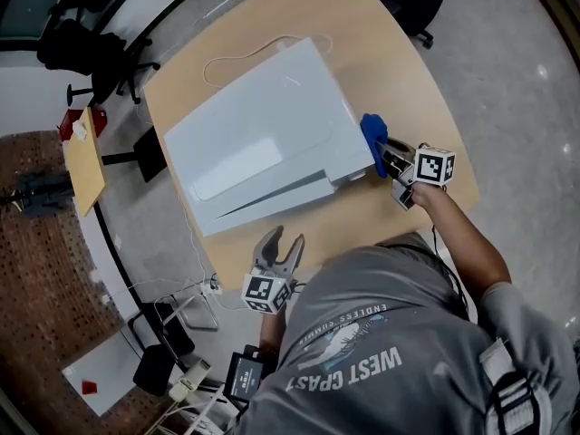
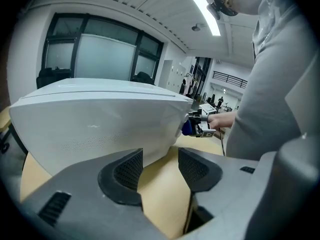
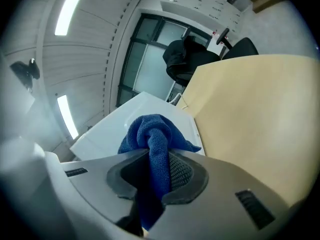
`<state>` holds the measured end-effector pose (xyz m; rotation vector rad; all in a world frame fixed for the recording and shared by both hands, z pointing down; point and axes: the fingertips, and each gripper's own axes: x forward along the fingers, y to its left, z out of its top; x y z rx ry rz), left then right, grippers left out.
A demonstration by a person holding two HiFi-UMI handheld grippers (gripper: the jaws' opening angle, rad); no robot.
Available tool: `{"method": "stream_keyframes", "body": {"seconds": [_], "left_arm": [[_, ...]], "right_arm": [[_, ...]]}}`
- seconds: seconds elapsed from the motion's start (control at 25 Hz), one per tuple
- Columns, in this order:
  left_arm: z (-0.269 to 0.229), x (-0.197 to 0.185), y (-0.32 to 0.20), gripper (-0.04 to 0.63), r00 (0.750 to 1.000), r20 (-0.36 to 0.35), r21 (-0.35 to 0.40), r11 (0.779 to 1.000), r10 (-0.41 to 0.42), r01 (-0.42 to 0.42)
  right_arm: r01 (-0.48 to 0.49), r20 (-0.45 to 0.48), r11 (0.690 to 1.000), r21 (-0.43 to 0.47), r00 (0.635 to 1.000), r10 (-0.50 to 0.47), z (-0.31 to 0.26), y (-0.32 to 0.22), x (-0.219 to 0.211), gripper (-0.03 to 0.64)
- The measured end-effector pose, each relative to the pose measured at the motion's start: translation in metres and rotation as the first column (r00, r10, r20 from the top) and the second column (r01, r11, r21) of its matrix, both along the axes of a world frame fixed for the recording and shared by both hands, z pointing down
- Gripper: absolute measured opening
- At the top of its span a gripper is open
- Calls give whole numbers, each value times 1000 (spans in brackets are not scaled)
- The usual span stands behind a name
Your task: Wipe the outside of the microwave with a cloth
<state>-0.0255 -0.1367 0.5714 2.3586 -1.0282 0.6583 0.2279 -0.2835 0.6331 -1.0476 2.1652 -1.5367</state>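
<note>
Cloth (image 1: 372, 136) held at the microwave's (image 1: 263, 134) right side
Its clamping by the right hand-held gripper (image 1: 382, 152) is shown only in that gripper's view; the left hand-held gripper (image 1: 284, 240) is held apart, empty. The microwave's long axis is laid near-left to far-right on the tabletop (image 1: 399, 53).

The left claw (image 2: 160, 166) gapes over the tan surface (image 2: 161, 196)
Its jaws stand apart with nothing between them. The white microwave (image 2: 100, 119) rises just ahead and to the left, with a blue cloth (image 2: 187, 127) at its far corner.

Smooth white microwave (image 1: 263, 139) casing – nubbly blue cloth (image 3: 152, 139) – matt pale wood-look table (image 1: 381, 53).
</note>
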Motion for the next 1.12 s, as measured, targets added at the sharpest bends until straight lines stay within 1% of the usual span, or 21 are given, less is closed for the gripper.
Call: {"method": "stream_keyframes", "body": {"seconds": [0.08,0.16,0.24,0.32,0.4,0.44,0.52,0.56,0.64,0.8,0.88,0.92,1.0,1.12], "left_arm": [[1,5,0,236,1000,2,-1,1000,-3,3],[3,7,1,236,1000,7,-3,1000,-10,10],[6,7,5,236,1000,15,-8,1000,-19,19],[10,8,10,236,999,20,-14,1000,-28,28],[12,10,11,236,999,24,-14,999,-31,31],[12,11,11,236,999,26,-12,999,-30,30],[11,13,9,236,999,27,-10,1000,-28,28],[11,13,8,236,999,25,-8,1000,-27,27],[12,16,6,236,1000,20,-8,1000,-21,21],[18,19,4,236,1000,14,-22,1000,-7,7],[21,21,3,236,1000,9,-27,1000,1,0],[23,23,2,236,1000,8,-27,1000,6,-6],[24,25,3,236,1000,8,-28,1000,15,-14],[24,25,5,236,1000,10,-31,999,13,-13]], "right_arm": [[16,-46,999,28,999,-15,7,-30,1,81],[8,-69,998,64,998,-4,12,-79,1,81],[-2,-66,996,86,998,8,17,-135,-3,81],[-4,-50,997,83,999,8,18,-183,-8,81],[10,-40,997,72,999,-7,16,-209,-12,81],[22,-42,997,72,999,-19,14,-212,-13,81],[56,-48,996,73,997,-52,15,-198,-14,81],[76,-50,995,70,996,-73,19,-182,-13,81],[121,-53,992,43,992,-119,32,-132,-10,81],[184,-11,979,-93,983,-186,61,1,-6,81],[189,9,971,-144,982,-190,67,44,-6,81],[195,3,970,-148,981,-196,69,52,-6,81],[201,-22,972,-125,978,-205,72,45,-5,81],[177,-62,982,-71,981,-181,68,-9,-5,81]]}}
